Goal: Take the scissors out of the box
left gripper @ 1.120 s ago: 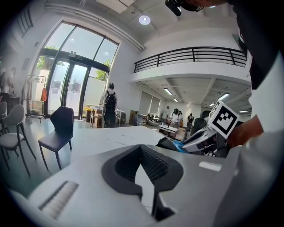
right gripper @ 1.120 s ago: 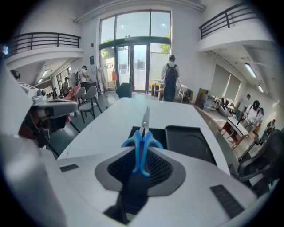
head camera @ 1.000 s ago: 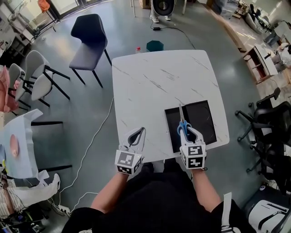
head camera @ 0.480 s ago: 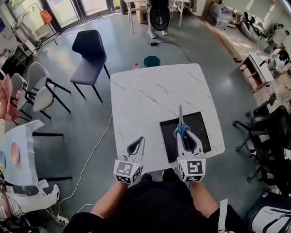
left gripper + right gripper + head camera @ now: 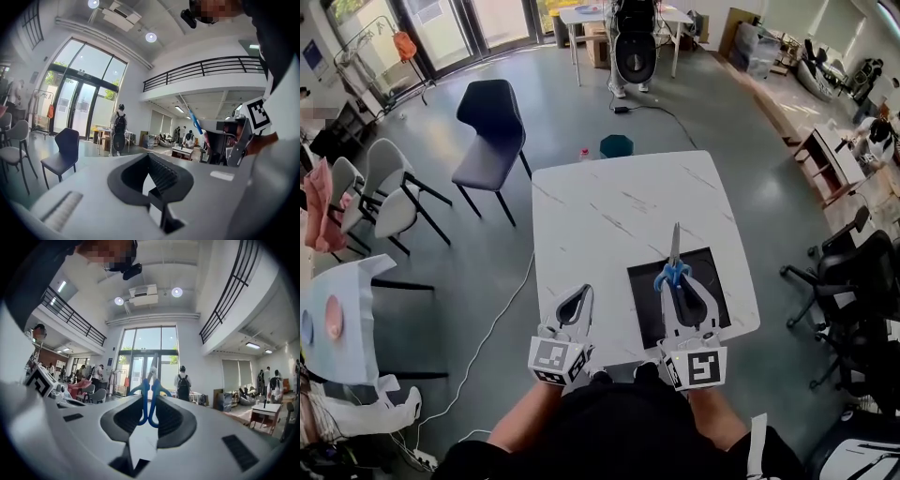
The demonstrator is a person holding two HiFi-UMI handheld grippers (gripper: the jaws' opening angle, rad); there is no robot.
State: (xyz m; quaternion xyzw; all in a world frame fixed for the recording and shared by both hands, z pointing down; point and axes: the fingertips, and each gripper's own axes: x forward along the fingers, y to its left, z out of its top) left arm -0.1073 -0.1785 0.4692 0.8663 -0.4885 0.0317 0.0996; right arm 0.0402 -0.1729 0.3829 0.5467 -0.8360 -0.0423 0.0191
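Note:
Blue-handled scissors [image 5: 672, 274] hang above the black shallow box [image 5: 717, 281], which lies on the near right of the white marble table [image 5: 609, 206]. Their blades point away from me. My right gripper [image 5: 674, 281] is shut on the handles. In the right gripper view the blue loops [image 5: 144, 399] sit pinched between the pads of that gripper [image 5: 149, 397]. My left gripper [image 5: 586, 292] hovers over the table's near left edge, shut and empty. Its own view shows the left gripper [image 5: 149, 155] with tips together, with the scissors [image 5: 197, 124] off to its right.
A dark chair [image 5: 492, 122] and two white chairs [image 5: 384, 178] stand left of the table. Black office chairs [image 5: 853, 272] are at the right. A cable [image 5: 487, 319] runs over the floor. A teal stool [image 5: 617, 145] sits past the far edge, and a person [image 5: 636, 37] stands beyond.
Both grippers have risen. The right one has lifted the scissors up from the box and tilted them from pointing down to about level.

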